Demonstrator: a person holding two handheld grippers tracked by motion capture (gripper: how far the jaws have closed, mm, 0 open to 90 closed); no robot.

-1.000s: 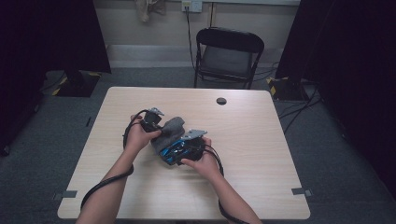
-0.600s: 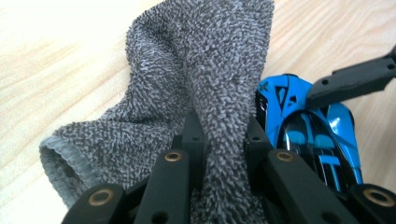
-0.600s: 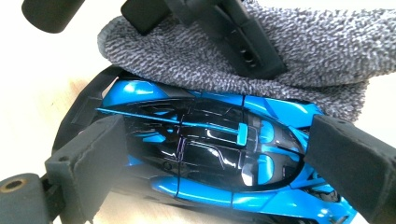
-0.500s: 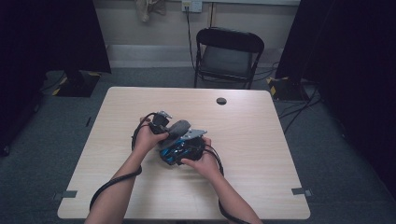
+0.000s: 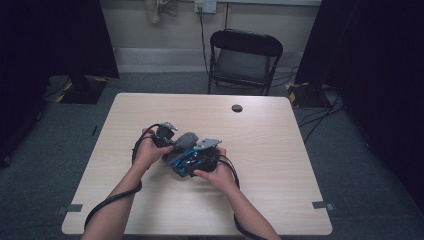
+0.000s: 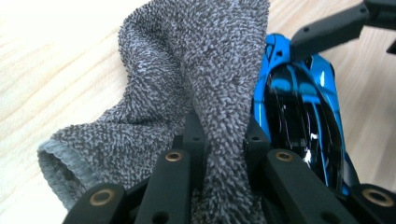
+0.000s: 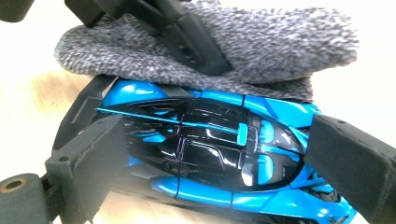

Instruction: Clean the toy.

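A pale wooden table (image 5: pixel 280 165) stands on grey carpet, with a black folding chair (image 5: pixel 243 57) behind its far edge and a small dark round cap (image 5: pixel 237 108) set in the tabletop near that edge. At the middle of the near half, the person's two hands meet over the work.

The right gripper (image 7: pixel 224 154) holds a blue and black toy sports car (image 7: pixel 210 149) across its width, one padded jaw against each side, so the tongs are clamped on the car. In the high view the car (image 5: pixel 186 162) sits just above or on the table between the hands; whether its wheels rest on the wood cannot be told.

The left gripper (image 6: pixel 219 140) has its jaws pinched on a fold of a grey terry cloth (image 6: pixel 196 70), which drapes against the car's side and roof. The cloth (image 5: pixel 184 142) lies on the far-left side of the car.

The step in hand appears to be wiping the toy car with the cloth while the other gripper steadies it. The next move likely calls for drawing the pinched cloth along the glossy bodywork with light pressure, keeping the right gripper's hold firm so that the car does not twist or slip out sideways.
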